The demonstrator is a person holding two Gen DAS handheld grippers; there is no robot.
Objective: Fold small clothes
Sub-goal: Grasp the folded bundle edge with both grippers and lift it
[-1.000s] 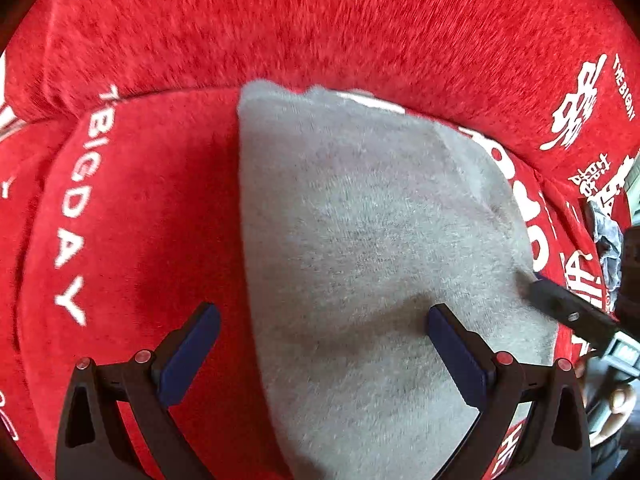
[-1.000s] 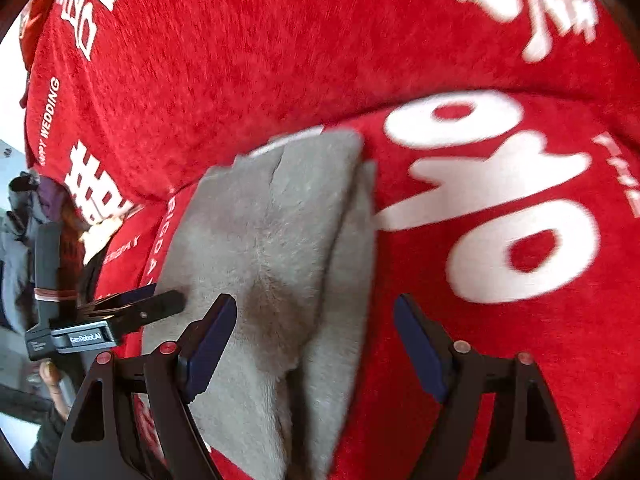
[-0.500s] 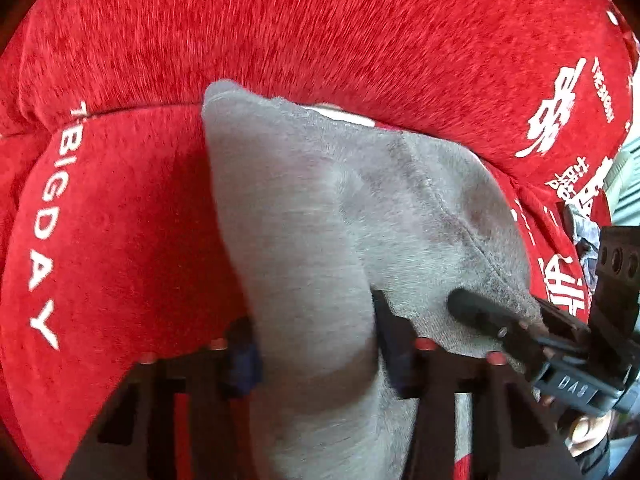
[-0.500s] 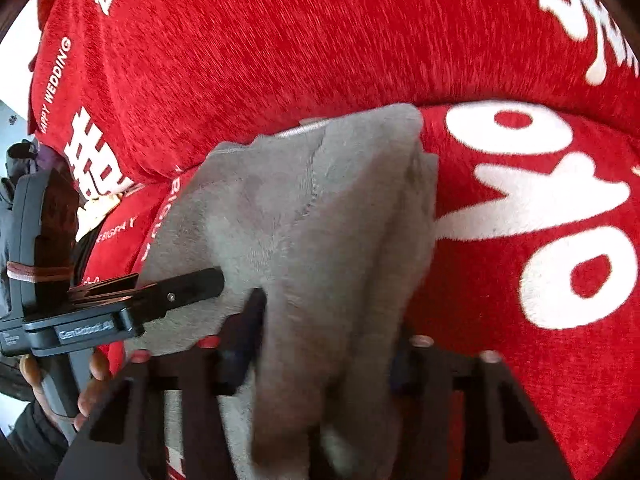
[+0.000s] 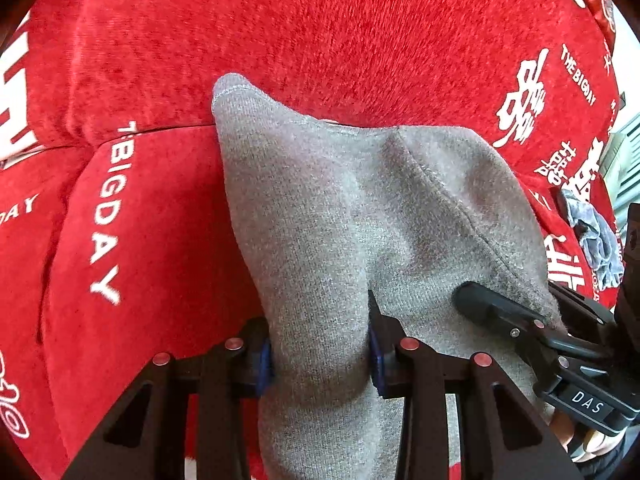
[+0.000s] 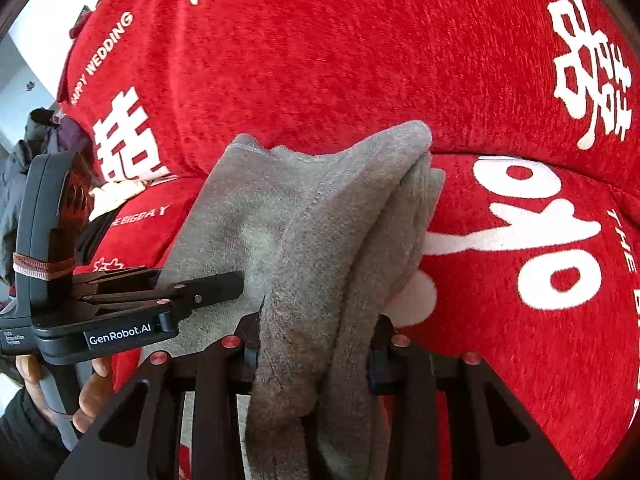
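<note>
A second before, both grippers had stood with jaws spread wide over the small grey fleecy knit garment, which lay flat on the red plush cover printed with white lettering; since then both pairs of jaws had been closing, and cloth was now bunched between them. The left gripper pinched a thick fold along the garment's left side, its blue pads pressed into the cloth on either flank, and the right gripper pinched a doubled, layered roll of the same garment at its right side. The near edge of the cloth had come up off the cover, and the far end now stood as a peak against the backrest, where it had lain low before. This looked like the start of a fold: the near edge gathered and lifted, ready to be carried over toward the far end, with the fold itself not yet laid. In each wrist view the other gripper's black finger rested just beside the pinched fold, on the grey cloth between the two grips. The garment's far part remained on the seat.
</note>
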